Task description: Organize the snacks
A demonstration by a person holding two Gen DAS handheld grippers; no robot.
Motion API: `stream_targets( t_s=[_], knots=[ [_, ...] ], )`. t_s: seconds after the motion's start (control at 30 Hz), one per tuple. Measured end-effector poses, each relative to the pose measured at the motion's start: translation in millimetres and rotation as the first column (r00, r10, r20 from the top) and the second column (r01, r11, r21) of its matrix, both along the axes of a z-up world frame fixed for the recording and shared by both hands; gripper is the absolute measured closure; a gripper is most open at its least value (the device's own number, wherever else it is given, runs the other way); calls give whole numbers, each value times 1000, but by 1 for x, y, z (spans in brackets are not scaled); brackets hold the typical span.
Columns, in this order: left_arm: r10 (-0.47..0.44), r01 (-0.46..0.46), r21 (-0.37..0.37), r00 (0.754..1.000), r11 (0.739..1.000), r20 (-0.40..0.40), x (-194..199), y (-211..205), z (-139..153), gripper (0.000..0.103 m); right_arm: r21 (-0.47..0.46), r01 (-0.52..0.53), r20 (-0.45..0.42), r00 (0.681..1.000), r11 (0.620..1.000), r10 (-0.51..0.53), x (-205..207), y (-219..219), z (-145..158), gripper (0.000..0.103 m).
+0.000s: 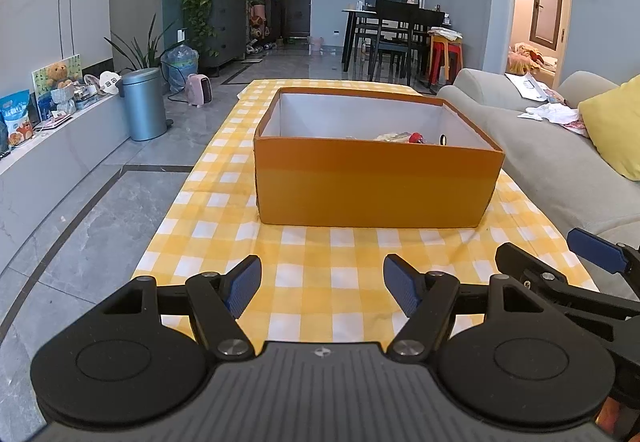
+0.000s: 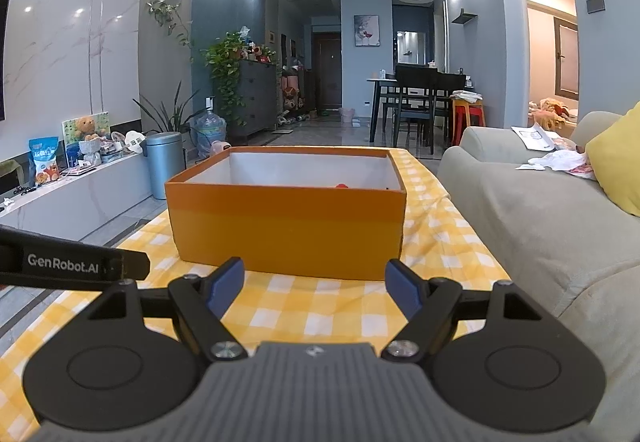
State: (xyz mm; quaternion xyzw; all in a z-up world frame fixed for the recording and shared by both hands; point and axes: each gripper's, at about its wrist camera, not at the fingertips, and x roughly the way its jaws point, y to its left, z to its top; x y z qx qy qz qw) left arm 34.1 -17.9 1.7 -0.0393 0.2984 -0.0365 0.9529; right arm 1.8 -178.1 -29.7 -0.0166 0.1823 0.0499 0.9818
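From here the box's [image 1: 376, 186] near wall hides most of what lies inside; I can only make out the tops of a few snacks [image 1: 404, 137] against the far right corner. The box sits on the checked cloth [image 1: 320, 282]. My left gripper [image 1: 322, 286] and right gripper [image 2: 315, 287] both hover just short of it, jaws wide, nothing between them, tilted slightly downward.

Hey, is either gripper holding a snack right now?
No, the left gripper and right gripper both stand open with only the yellow checked cloth between their fingers.
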Motion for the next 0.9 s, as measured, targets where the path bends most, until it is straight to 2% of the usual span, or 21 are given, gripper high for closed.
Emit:
stream_targets(
  t_s=[0.9],
  knots=[
    [19,-19,3,1000,1000,-8,-1,-1,-2,20,-5,-29,-23,999,1000,29,3,-8,1,27]
  ],
)
